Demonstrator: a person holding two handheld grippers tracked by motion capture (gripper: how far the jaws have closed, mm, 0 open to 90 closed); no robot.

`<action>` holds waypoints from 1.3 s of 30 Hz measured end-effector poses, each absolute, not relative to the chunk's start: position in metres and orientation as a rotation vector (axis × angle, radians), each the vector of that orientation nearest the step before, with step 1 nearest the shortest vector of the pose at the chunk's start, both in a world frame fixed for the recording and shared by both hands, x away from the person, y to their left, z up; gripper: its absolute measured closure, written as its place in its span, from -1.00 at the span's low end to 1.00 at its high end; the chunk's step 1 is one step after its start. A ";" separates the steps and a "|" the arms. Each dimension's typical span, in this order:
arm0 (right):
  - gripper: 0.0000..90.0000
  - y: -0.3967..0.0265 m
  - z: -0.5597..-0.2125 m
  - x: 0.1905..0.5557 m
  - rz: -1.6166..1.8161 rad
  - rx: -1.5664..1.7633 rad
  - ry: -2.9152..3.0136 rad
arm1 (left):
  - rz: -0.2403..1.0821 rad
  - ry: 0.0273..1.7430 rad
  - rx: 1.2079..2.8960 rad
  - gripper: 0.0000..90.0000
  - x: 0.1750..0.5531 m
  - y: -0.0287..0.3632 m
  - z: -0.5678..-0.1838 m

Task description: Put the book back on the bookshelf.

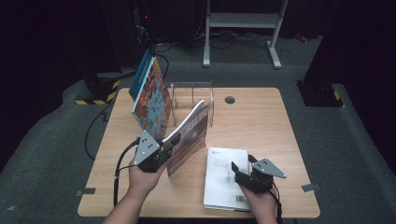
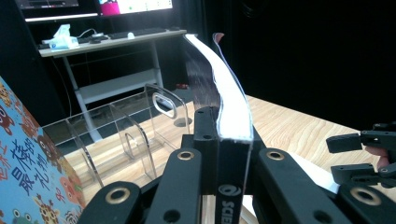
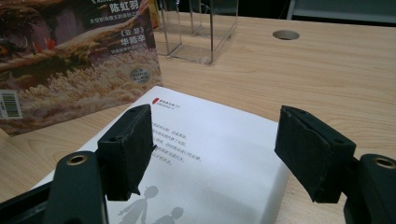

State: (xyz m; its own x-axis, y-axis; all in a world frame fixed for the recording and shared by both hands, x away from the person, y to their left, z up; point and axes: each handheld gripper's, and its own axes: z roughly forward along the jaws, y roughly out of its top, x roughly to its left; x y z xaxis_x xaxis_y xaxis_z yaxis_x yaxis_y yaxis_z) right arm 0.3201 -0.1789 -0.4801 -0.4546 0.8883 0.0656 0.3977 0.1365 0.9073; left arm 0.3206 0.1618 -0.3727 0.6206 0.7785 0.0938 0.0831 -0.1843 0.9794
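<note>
A magazine [image 1: 189, 140] is pinched by the left gripper [image 1: 164, 150], tilted upright at table centre, a clear rack [image 1: 194, 100] at its 12 o'clock. The right gripper [image 1: 245, 175], jaws spread, is held over a white book [image 1: 224, 175] at 4 o'clock.

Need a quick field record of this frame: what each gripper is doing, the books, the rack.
left gripper: shut on the magazine, gripping its spine edge; magazine held tilted, top curling toward the rack
right gripper: open, jaws above the white book, not gripping it
white book: flat on the table, near front edge
colourful book: stands tilted at the left end of the rack
clear rack: acrylic dividers, slots between them empty
</note>
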 end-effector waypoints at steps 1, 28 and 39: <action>-0.39 -0.179 -0.480 0.320 1.287 1.233 1.921 | 0.722 0.717 1.662 0.85 0.321 0.163 -0.372; -0.39 -0.182 -0.480 0.320 1.301 1.258 1.913 | 0.680 0.763 1.617 0.86 0.329 0.167 -0.367; -0.38 -0.184 -0.481 0.321 1.303 1.265 1.913 | 0.721 0.795 1.575 0.86 0.333 0.179 -0.357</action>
State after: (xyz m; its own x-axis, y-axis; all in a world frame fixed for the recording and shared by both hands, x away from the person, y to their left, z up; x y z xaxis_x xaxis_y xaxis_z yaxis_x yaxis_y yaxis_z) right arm 0.3212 -0.1839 -0.4807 -0.4446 0.8908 0.0944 0.4139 0.1108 0.9035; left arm 0.3328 0.1794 -0.3571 0.5785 0.8154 0.0216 0.1010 -0.0979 0.9901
